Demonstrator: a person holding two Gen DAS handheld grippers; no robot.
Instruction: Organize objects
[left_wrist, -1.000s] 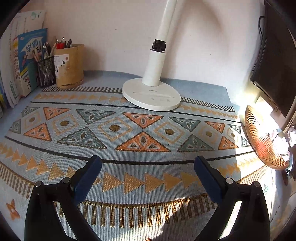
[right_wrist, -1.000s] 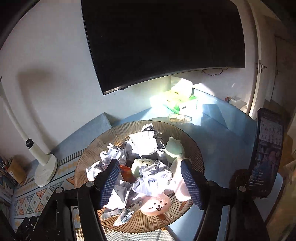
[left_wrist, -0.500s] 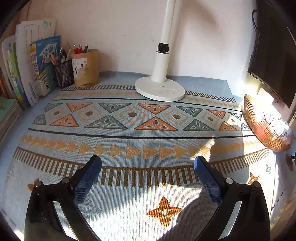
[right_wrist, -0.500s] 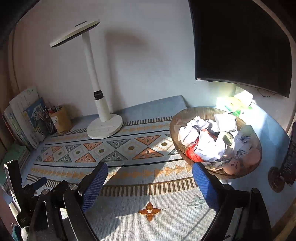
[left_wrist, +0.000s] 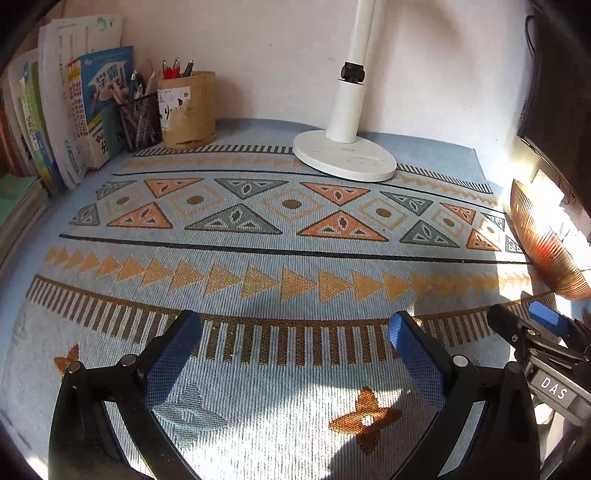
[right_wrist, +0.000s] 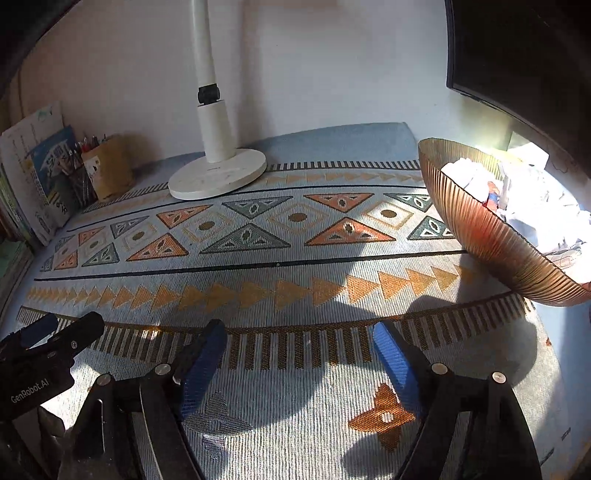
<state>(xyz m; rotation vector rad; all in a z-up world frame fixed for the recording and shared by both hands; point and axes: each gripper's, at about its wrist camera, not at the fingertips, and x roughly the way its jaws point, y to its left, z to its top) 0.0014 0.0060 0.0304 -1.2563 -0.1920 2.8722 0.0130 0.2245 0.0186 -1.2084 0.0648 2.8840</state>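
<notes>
Left tongs (left_wrist: 295, 354) and right tongs (right_wrist: 299, 362) both spread wide, gripping nothing, hovering side by side over patterned mat (left_wrist: 295, 258); ribbed bowl (right_wrist: 491, 236) of crumpled paper (right_wrist: 535, 206) at right.

Setting: home study desk.
Evidence: white desk lamp (left_wrist: 345, 147), upright workbooks (left_wrist: 74, 110), brown cylindrical pen holder (left_wrist: 188, 110), dark monitor (right_wrist: 524, 55), patterned woven mat (left_wrist: 258, 258).

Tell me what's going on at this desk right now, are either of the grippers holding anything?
Neither is. The left gripper and the right gripper are both open and empty, side by side over the patterned mat. The ribbed bowl on the right is heaped with crumpled paper and other small items. At the back stand the white lamp, a pen holder and some books, none of them touched. No pick is under way.
</notes>
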